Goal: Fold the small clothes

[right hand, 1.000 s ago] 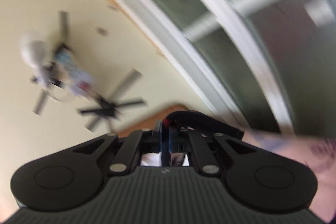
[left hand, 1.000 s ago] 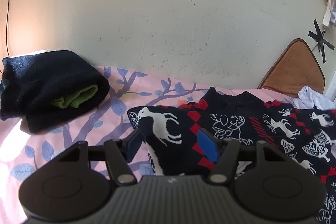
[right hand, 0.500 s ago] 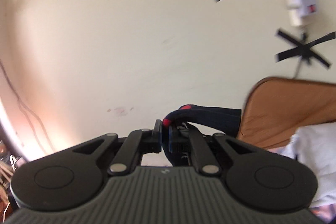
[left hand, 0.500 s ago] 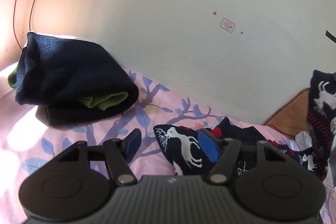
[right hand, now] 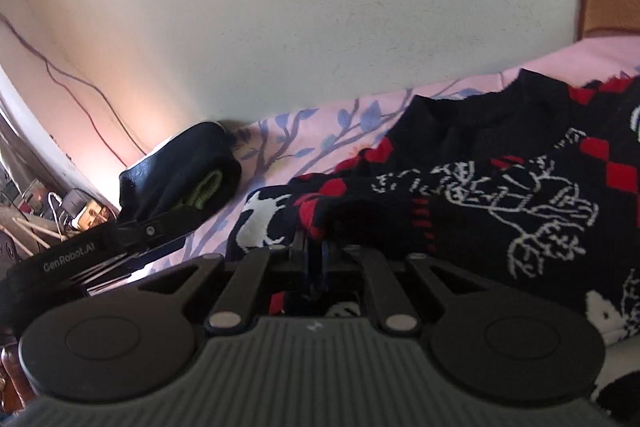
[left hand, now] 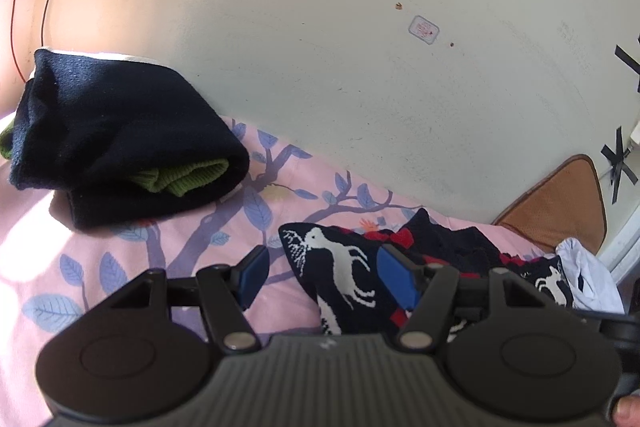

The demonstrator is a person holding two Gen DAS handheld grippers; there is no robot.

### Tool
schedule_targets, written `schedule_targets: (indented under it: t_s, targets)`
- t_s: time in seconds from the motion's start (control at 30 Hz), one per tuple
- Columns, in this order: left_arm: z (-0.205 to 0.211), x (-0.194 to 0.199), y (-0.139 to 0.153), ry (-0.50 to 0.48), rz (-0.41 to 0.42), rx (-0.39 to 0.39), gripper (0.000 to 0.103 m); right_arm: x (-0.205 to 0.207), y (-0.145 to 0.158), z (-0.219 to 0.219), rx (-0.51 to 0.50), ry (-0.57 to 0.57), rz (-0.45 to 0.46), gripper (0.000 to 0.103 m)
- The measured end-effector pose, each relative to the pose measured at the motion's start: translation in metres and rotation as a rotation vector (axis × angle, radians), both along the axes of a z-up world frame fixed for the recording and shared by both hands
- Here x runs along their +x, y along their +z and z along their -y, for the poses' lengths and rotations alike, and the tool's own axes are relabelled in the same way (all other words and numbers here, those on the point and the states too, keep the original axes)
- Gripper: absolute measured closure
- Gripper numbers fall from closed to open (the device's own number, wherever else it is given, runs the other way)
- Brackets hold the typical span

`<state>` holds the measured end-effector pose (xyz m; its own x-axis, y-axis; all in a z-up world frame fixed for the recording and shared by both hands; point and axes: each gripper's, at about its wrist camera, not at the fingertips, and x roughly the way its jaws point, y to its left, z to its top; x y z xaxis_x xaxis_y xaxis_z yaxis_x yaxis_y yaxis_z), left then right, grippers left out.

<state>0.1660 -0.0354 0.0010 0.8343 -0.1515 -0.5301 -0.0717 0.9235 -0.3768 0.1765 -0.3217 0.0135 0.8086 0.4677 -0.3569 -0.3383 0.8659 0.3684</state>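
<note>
A black knitted sweater (left hand: 344, 267) with white reindeer and red diamonds lies on the pink leaf-print bedsheet (left hand: 192, 239). My left gripper (left hand: 324, 277) hovers over its near left corner, blue pads (left hand: 253, 274) apart and not pressing the cloth. In the right wrist view my right gripper (right hand: 314, 253) is shut on a folded edge of the sweater (right hand: 500, 187), low over the garment. The left gripper (right hand: 168, 235) shows at that view's left, beside the sweater's corner.
A folded dark navy garment (left hand: 120, 147) with green cloth inside lies by the wall at the left. A brown cushion (left hand: 560, 203) and white cloth (left hand: 588, 267) sit at the right. Cables and clutter (right hand: 72, 215) lie beyond the bed's left end.
My right gripper swung down from facing the window and wall to the bed, carrying a sweater edge over the garment. The left gripper shifted sideways, rolled a little and stayed open.
</note>
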Motion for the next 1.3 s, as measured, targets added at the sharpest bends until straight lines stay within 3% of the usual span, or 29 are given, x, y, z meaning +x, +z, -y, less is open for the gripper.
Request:
schedule_targets:
  t_s: [0.13, 0.3, 0.43, 0.6, 0.67, 0.73, 0.8, 0.9, 1.03, 1.17, 1.3]
  targets:
    - [0.014, 0.002, -0.004, -0.043, -0.006, 0.046, 0.042, -0.001, 0.001, 0.018, 0.073, -0.029, -0.046, 0.086]
    - [0.022, 0.002, -0.005, -0.063, -0.007, 0.078, 0.042, -0.011, -0.002, 0.011, -0.014, -0.045, -0.008, 0.085]
    - [0.015, 0.000, -0.003, -0.048, 0.006, 0.055, 0.042, -0.021, -0.003, -0.023, -0.155, -0.008, 0.069, 0.086]
    - [-0.002, -0.002, 0.002, 0.009, 0.023, -0.002, 0.040, -0.044, 0.009, -0.064, -0.264, 0.097, 0.249, 0.085]
    - [-0.008, -0.002, 0.002, 0.031, 0.016, -0.016, 0.040, -0.045, 0.007, -0.076, -0.368, 0.103, 0.299, 0.077]
    - [-0.011, 0.000, 0.001, 0.039, 0.009, -0.029, 0.040, -0.043, 0.000, -0.081, -0.484, 0.077, 0.309, 0.052]
    - [-0.010, -0.001, 0.001, 0.036, 0.010, -0.033, 0.040, -0.039, -0.007, -0.070, -0.517, 0.065, 0.266, 0.049]
    - [-0.004, -0.001, 0.002, 0.018, 0.014, -0.022, 0.040, -0.038, -0.017, -0.043, -0.424, 0.173, 0.117, 0.049]
    - [0.006, -0.002, 0.002, -0.003, 0.018, -0.002, 0.040, -0.044, -0.013, -0.012, -0.302, 0.179, 0.065, 0.049]
    - [0.007, -0.005, 0.004, -0.003, 0.031, 0.013, 0.040, -0.032, 0.005, -0.007, -0.188, 0.161, 0.085, 0.049]
    - [-0.005, -0.003, 0.002, 0.030, 0.015, -0.023, 0.040, -0.034, 0.028, -0.019, -0.149, 0.142, 0.209, 0.049]
